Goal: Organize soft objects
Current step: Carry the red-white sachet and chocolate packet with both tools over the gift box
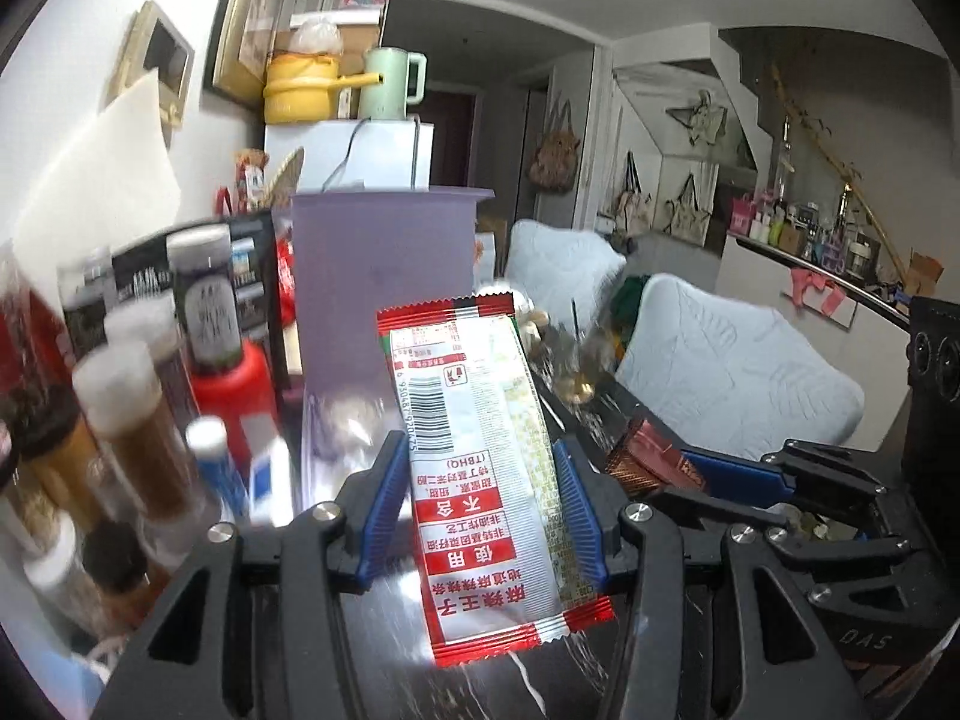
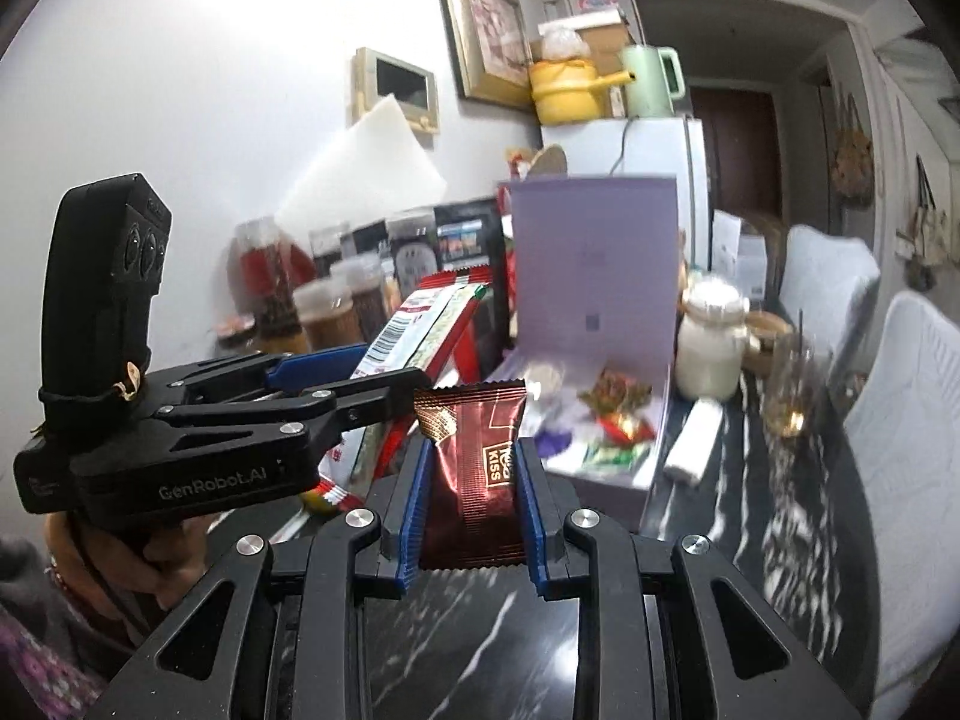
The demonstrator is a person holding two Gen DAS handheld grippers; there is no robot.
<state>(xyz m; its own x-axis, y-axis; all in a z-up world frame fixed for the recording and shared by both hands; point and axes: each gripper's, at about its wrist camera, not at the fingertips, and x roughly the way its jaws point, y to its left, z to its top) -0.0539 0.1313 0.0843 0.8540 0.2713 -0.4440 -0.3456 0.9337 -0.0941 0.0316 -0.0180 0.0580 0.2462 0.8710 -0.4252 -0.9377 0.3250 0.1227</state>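
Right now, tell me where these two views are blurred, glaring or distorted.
Left wrist view: the jars at left are motion-smeared, while the red-and-white snack packet in the left gripper reads sharp; fisheye bends the room's edges. Right wrist view: the wall is washed out, the purple box is soft, and the dark red packet in the right gripper shows glare.

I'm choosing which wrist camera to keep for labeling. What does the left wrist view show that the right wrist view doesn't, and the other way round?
Only the left wrist view shows the printed back of the red-and-white snack packet full on between the left gripper pads, plus the shelf of bottles at far right.

Only the right wrist view shows the open lavender box's inside with small wrapped sweets, the white jar, and the hand on the left gripper.

Both show the dark red Kiss wrapper in the right gripper, the yellow pot and the green kettle.
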